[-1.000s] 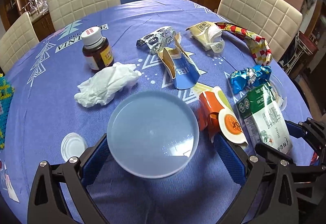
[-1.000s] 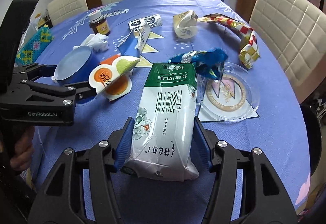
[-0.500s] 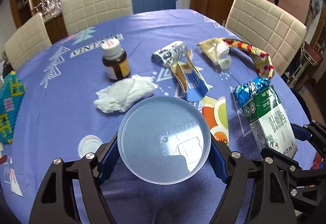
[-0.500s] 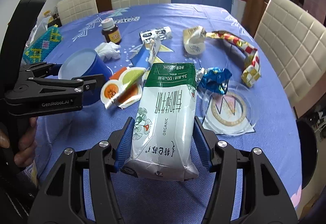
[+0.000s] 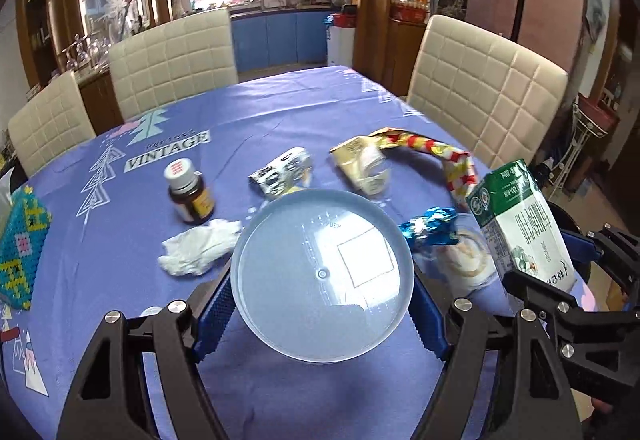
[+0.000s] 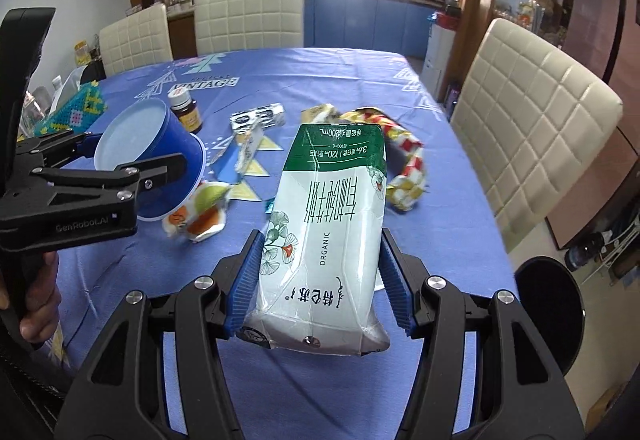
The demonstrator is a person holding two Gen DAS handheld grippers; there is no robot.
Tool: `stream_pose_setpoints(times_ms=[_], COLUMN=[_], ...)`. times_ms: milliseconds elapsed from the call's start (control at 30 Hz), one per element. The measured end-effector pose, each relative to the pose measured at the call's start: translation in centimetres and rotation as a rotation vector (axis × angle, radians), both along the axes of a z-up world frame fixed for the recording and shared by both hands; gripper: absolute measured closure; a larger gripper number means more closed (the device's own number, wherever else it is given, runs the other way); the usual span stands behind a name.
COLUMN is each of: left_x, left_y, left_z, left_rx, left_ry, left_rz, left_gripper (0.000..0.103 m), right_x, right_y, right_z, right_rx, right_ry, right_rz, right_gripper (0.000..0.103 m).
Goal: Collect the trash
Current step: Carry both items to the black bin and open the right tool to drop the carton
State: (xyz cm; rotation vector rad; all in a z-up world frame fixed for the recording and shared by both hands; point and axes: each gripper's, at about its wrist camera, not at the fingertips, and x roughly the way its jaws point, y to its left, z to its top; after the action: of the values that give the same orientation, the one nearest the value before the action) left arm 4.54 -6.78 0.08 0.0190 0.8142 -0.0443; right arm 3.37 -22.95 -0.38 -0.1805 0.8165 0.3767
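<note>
- While both grippers are raised above the table (image 5: 280, 128), we find each one loaded.
- We note the left gripper (image 5: 322, 304) clenched on a blue cup (image 5: 322, 272); its 2 blue pads press the cup's sides, and the cup's pale round base faces the left wrist camera.
- From the right wrist view, the same blue cup (image 6: 160, 156) sits clear of the tablecloth, tilted, with the left gripper (image 6: 132, 164) around it and a hand (image 6: 36, 304) on the handle.
- We note the right gripper (image 6: 320, 280) grasping a green-and-white milk carton (image 6: 328, 224); both pads bear on its creased sides, and its print reads upside down.
- Loose trash on the cloth: a crumpled white tissue (image 5: 200, 246), a blue foil wrapper (image 5: 430, 226), a red-and-yellow checked wrapper (image 5: 448, 164), a black-and-white packet (image 5: 280, 176), a yellowish packet (image 5: 364, 166) and an orange-and-green wrapper (image 6: 200, 212).
- A brown bottle (image 5: 190, 192) with a white cap stands upright just behind the tissue.
- A beaded box (image 5: 20, 244) sits at the table's left edge.
- We count 3 cream chairs (image 5: 172, 60) around the far side.
</note>
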Motion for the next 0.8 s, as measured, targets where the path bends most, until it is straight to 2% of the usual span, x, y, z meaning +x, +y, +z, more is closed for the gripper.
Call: stream_pose_setpoints(times_ms=[400,800], left_x=[0.6,2.9], left_y=[-8.6,-16.0], left_z=[1.3,2.0], left_rx=[0.018,0.027], left_ry=[-0.035,-0.058], left_rz=[-0.101,-0.194], left_gripper=[0.029,0.029], right_x=[0.7,1.5], right_y=[-7.4,-14.4], right_z=[1.5,2.2], right_rx=[0.010,0.004], right_ry=[-0.050,-0.090], right_rz=[-0.080,-0.178], right_gripper=[0.045,0.045])
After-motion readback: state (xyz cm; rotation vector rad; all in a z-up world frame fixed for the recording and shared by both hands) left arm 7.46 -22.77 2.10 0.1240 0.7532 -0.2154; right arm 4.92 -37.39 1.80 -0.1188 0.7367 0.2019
